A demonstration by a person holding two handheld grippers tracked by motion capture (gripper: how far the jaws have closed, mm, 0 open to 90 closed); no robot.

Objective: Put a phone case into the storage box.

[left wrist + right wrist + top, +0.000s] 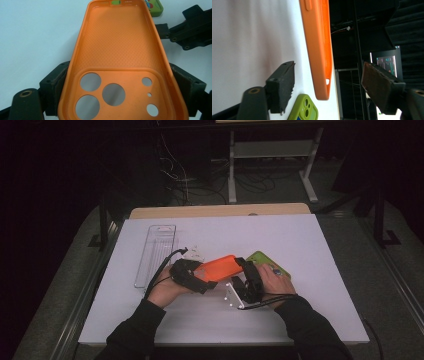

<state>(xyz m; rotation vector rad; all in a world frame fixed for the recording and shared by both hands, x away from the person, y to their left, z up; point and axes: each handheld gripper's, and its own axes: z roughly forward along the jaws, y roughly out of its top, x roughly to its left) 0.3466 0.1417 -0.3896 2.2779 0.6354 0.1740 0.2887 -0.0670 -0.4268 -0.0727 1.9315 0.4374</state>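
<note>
An orange phone case (217,267) is held above the white table top, its camera-cutout end gripped by my left gripper (192,275). In the left gripper view the case (117,45) shows its inner side, and the pads (58,82) of my left gripper (121,80) press on both long edges. My right gripper (248,270) stands at the case's far end. In the right gripper view its jaws straddle the case's end (318,45) with a gap on each side, so my right gripper (328,75) is open. A green phone case (265,261) lies on the table just beyond it.
A clear plastic tray (157,252) lies at the left of the white table top (300,245). A small white item (195,252) rests beside the tray. A wooden edge (220,211) runs along the back, with dark floor, cables and a stand behind.
</note>
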